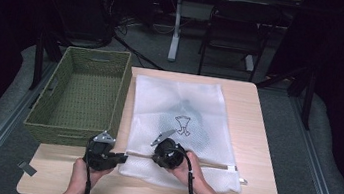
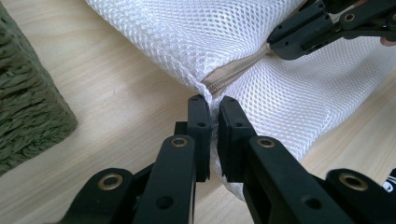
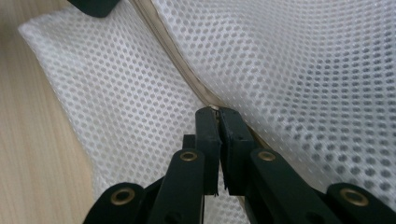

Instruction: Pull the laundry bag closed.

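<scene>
**Zipper worked while the corner is held**

The white mesh laundry bag [image 1: 183, 129] lies flat on the pale wooden table [image 1: 260, 139], beside the green woven basket [image 1: 84, 95]. The left gripper [image 2: 212, 109] is clamped on the bag's corner, probably to anchor it; the right gripper [image 3: 218, 114] is closed on the beige zipper [image 3: 177, 70].

White honeycomb-mesh laundry bag [image 1: 193, 115] — beige zipper [image 2: 233, 70]; olive-green woven basket [image 1: 84, 98]; pale wood-grain table [image 1: 255, 138].

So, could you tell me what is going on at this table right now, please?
A person is working the zip of a white mesh laundry bag lying flat on the table. The left tongs pinch the bag's corner at the end of the zip; the right tongs are closed on the zip farther along. A green woven basket stands beside it.
</scene>
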A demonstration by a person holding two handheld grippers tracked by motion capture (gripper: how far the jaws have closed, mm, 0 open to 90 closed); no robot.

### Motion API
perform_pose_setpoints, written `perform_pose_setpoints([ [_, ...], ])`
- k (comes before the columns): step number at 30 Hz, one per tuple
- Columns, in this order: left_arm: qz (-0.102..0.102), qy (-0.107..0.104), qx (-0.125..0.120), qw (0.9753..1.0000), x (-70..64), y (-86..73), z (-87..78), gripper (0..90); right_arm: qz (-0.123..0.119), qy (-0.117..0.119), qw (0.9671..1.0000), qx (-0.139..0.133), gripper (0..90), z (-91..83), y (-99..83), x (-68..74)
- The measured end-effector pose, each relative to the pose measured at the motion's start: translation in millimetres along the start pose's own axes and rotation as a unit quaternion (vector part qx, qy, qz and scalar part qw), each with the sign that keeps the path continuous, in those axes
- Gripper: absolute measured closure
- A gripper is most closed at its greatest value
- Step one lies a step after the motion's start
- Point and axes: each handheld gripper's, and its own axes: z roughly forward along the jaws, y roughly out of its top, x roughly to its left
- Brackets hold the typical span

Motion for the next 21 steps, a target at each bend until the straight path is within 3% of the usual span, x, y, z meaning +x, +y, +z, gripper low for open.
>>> perform_pose_setpoints([
  [7, -0.003, 0.001, 0.001, 1.0000, 3.2, 0.1, -0.5, 85.0, 0.012, -0.007, 0.9998, 0.010, 87.5, -5.9, -3.3, -3.5],
  [21, -0.009, 0.000, 0.004, 1.0000, 8.0, 0.4, -0.3, 84.7, 0.038, -0.021, 0.9987, 0.026, 87.4, -32.3, -24.1, -23.9],
])
